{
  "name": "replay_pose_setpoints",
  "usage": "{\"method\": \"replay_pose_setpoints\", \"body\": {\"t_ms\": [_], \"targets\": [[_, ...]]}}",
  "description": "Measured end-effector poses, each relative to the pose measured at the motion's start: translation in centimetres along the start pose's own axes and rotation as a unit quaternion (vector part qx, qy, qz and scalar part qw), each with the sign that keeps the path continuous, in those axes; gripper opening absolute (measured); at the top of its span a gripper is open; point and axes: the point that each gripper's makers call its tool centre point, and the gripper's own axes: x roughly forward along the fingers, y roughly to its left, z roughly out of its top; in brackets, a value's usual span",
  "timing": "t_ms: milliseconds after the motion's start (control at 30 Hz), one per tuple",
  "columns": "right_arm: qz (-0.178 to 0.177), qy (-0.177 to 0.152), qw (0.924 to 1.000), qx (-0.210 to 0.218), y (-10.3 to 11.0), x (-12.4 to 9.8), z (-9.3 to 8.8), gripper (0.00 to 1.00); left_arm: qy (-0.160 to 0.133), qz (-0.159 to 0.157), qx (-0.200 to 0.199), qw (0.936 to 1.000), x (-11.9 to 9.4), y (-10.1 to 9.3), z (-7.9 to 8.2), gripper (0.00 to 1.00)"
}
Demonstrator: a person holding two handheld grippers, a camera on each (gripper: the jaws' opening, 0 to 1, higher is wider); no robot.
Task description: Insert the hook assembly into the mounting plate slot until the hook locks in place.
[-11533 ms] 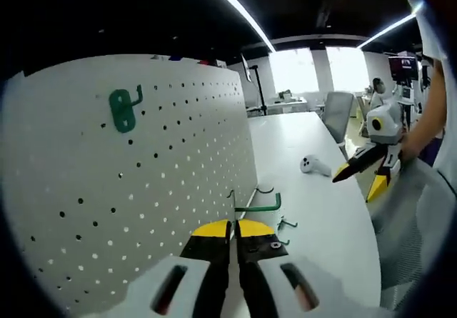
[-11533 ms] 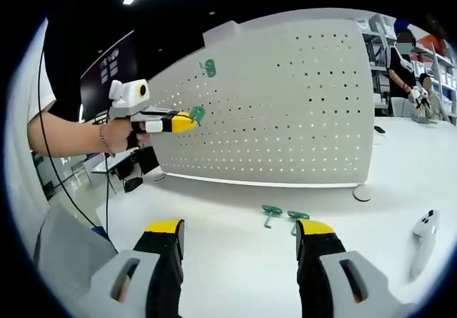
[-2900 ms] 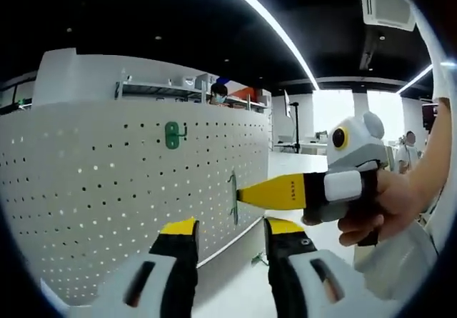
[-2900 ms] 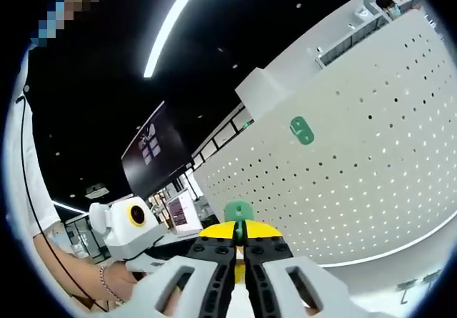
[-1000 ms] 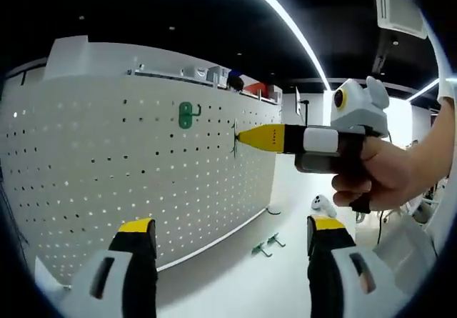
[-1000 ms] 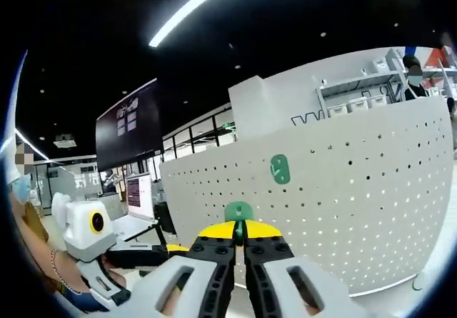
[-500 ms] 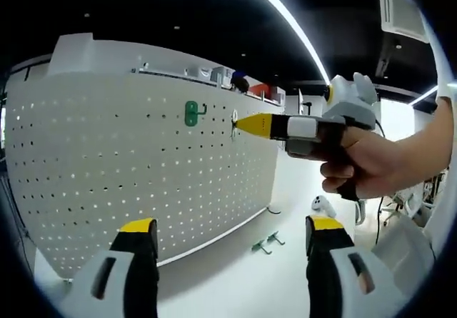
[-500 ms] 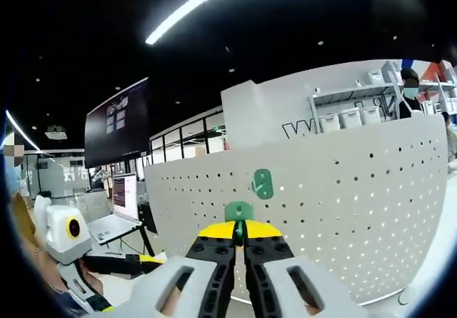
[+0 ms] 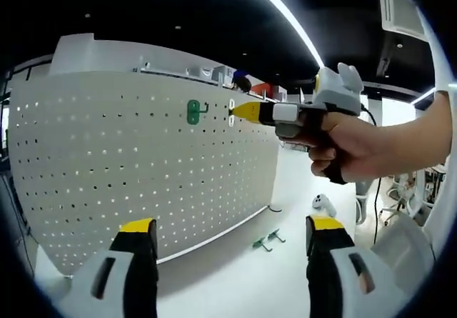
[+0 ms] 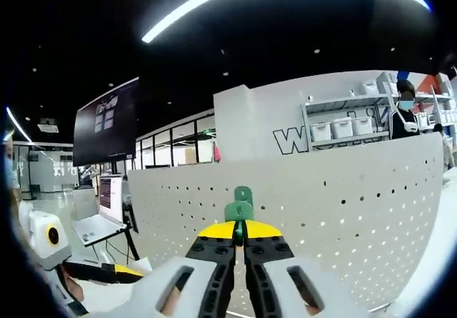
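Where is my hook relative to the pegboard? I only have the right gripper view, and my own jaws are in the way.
Observer: In the left gripper view, the right gripper has the held hook right at the pegboard, near its top edge, beside the mounted green hook.
Operator: Is the left gripper carrying anything?
Observer: No. The left gripper is open and empty, back from the board.
Operator: Any spare hooks?
Observer: Two spare hooks lie on the table near the board's foot.
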Motion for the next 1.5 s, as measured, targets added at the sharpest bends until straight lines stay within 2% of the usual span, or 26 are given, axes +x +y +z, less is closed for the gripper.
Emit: {"method": "replay_pose_setpoints", "body": {"t_ms": [333, 733, 1067, 1500], "targets": [[-0.020, -0.010, 0.9996, -0.015, -2.0, 1.2, 1.3, 0.01, 0.007, -0.005, 0.003, 1.0000, -0.5, -0.6, -0.8, 0.88], [-0.036, -0.013, 0.9990, -0.024, -3.3, 2.2, 1.3, 0.01, 0.015, -0.004, 0.008, 0.9998, -1.3, -0.9, -1.8, 0.87], [-0.037, -0.013, 0.9982, -0.044, -3.4, 3.4, 1.4, 0.01, 0.014, 0.002, 0.005, 0.9999, -2.3, -0.7, -2.3, 0.88], [-0.042, -0.008, 0.9984, -0.035, -4.3, 4.3, 0.9, 0.01, 0.027, 0.007, 0.009, 0.9996, -2.7, -0.3, -2.7, 0.87]]}}
